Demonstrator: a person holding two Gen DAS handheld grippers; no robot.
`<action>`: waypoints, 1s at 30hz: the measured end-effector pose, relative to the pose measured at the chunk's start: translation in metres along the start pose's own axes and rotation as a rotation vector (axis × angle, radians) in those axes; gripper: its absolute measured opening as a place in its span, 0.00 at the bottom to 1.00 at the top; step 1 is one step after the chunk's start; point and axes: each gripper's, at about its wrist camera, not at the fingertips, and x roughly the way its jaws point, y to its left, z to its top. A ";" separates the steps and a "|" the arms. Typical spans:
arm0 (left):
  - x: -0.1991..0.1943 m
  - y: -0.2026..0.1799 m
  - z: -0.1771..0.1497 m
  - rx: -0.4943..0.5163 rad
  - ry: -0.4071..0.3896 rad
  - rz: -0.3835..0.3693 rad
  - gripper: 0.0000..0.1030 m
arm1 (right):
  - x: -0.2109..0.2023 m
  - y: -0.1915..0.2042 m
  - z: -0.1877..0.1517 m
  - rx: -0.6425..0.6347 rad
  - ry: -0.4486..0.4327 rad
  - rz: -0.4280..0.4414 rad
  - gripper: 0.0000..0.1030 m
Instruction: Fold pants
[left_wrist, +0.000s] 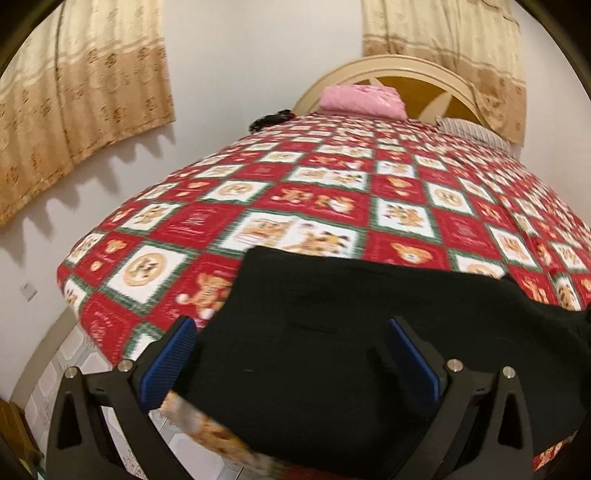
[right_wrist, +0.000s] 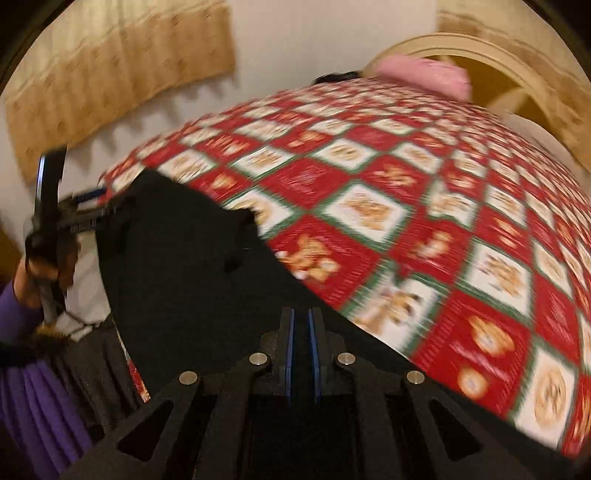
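Bedroom, bed under red checked bear-print quilt, pink folded blanket by headboard (no containers). Black pants lie flat, plain dark fabric, at near bed edge. Left claw wide open, pants between its blue pads, not gripped. Right claw nearly closed over pants' edge; grip unclear.

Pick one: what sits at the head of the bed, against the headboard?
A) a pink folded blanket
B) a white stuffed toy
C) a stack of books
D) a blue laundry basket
A: the left wrist view shows a pink folded blanket lying at the far end of the red patterned bedspread, just in front of the arched headboard; the black pants lie at the near end.
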 end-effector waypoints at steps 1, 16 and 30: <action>-0.001 0.004 0.000 -0.009 -0.003 0.005 1.00 | 0.005 0.005 0.004 -0.032 0.021 0.014 0.10; 0.018 0.024 -0.001 -0.058 0.052 0.006 1.00 | 0.046 0.038 0.020 -0.333 0.155 0.051 0.36; 0.018 0.025 0.000 -0.062 0.048 -0.006 1.00 | 0.019 0.004 0.025 -0.114 0.028 -0.078 0.06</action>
